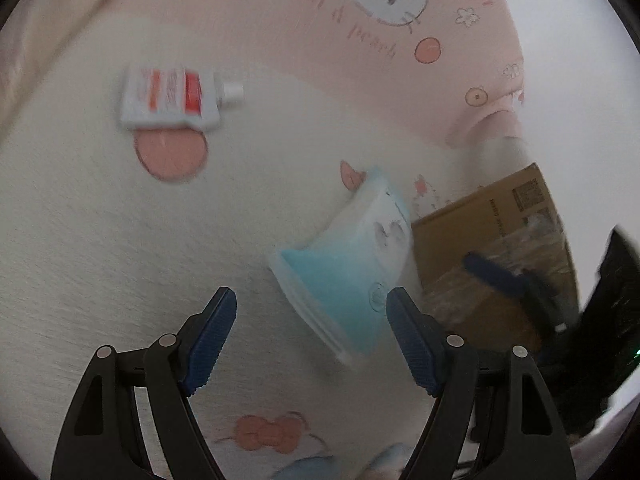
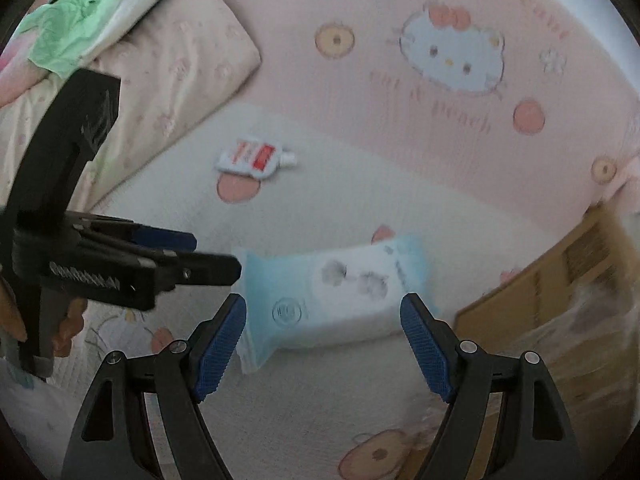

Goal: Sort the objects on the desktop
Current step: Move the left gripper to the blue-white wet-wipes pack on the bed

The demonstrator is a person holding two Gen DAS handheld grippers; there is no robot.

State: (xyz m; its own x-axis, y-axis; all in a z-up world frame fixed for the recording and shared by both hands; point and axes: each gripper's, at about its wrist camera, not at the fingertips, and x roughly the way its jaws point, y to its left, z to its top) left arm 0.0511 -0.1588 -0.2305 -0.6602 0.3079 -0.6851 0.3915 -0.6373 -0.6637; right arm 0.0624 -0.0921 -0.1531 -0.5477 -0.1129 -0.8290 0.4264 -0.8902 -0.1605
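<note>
A blue and white wet-wipes pack [image 2: 340, 296] lies on the white bedspread just ahead of my open right gripper [image 2: 324, 308]; it also shows in the left wrist view [image 1: 352, 264], to the right of my open, empty left gripper [image 1: 312, 304]. A white pouch with red labels and a white cap [image 1: 176, 98] lies farther off on the bedspread; the right wrist view shows it too [image 2: 254, 158]. The left gripper appears from the side in the right wrist view [image 2: 192, 256], just left of the pack.
A brown cardboard box [image 2: 560, 300] stands at the right, also seen in the left wrist view [image 1: 492, 236]. A pink Hello Kitty blanket [image 2: 440, 80] covers the far side. A pillow [image 2: 180, 60] and a green cloth [image 2: 92, 12] lie at the upper left.
</note>
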